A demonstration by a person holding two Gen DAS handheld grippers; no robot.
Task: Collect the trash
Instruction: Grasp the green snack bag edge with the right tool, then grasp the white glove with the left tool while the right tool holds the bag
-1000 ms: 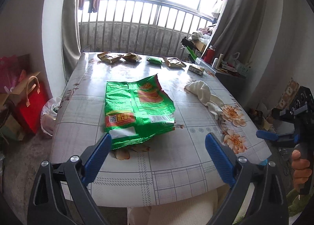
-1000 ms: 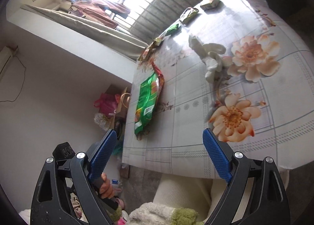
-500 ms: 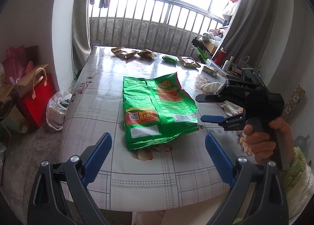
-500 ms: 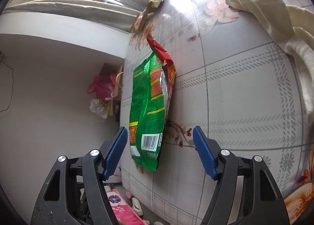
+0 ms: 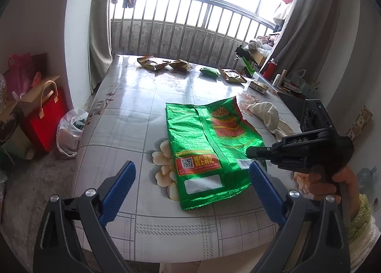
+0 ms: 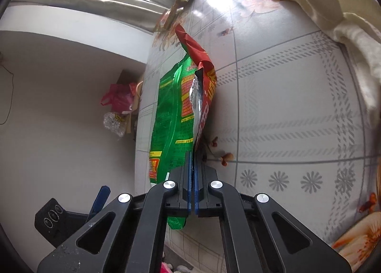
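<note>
A large green snack bag (image 5: 209, 144) lies flat on the flowered table (image 5: 133, 111), torn open at its far red end. My right gripper (image 6: 192, 156) is shut on the bag's (image 6: 171, 111) near right edge, its blue pads pinching the foil. In the left wrist view the right gripper (image 5: 250, 152) comes in from the right, held by a person's hand. My left gripper (image 5: 191, 165) hovers open over the near end of the bag, with nothing between its fingers. Several small wrappers (image 5: 152, 63) lie at the far end of the table.
A white cloth (image 5: 266, 113) lies right of the bag on the table. A small box (image 5: 258, 86) sits near the far right corner. On the floor at the left stand a red paper bag (image 5: 47, 115) and a plastic bag (image 5: 70, 130). A railing and window stand behind.
The right gripper came in from the right to the bag's edge and its jaws went from wide open to shut on it. The left gripper's view shifted slightly closer to the table.
</note>
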